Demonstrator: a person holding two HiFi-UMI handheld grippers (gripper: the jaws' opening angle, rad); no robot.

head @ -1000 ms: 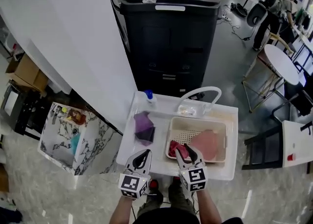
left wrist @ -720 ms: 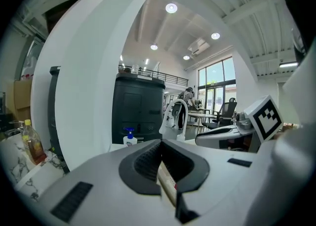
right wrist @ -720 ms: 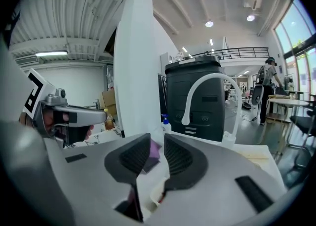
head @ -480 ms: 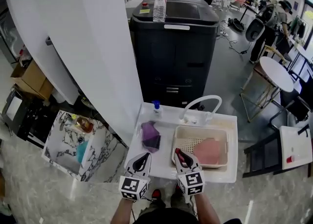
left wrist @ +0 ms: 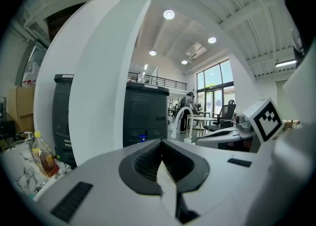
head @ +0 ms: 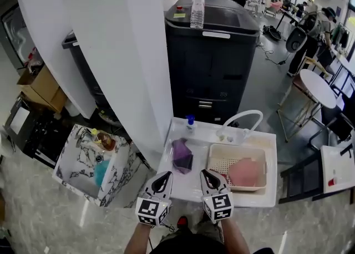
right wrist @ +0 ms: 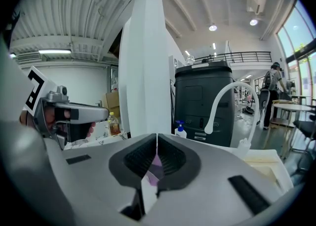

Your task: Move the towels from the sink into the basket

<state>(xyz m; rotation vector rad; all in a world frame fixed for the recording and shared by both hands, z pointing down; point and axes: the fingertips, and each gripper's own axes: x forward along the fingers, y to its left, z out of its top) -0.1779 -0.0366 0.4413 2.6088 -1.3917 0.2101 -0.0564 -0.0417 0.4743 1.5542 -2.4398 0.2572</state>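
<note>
A purple towel (head: 182,156) lies in the left side of the white sink (head: 183,187). The beige basket (head: 239,148) sits in the sink's right side with a pink towel (head: 247,173) inside. My left gripper (head: 164,176) (left wrist: 160,158) hovers shut over the sink's front edge, holding nothing. My right gripper (head: 207,175) (right wrist: 156,158) sits by the basket's near left corner. Its jaws have just been closing and now stand shut with nothing between them. The purple towel (right wrist: 150,176) shows beyond them through the slit.
A white faucet (head: 241,120) and a soap bottle (head: 190,121) stand at the sink's back. Behind is a black cabinet (head: 213,53) with a water bottle (head: 197,10). A white pillar (head: 127,53) rises on the left, with a marble box (head: 94,158) of bottles beside it.
Both grippers have drawn back toward me from the sink. The right jaws, open over a red towel at the basket's near corner, have closed empty; that towel is hidden now.
</note>
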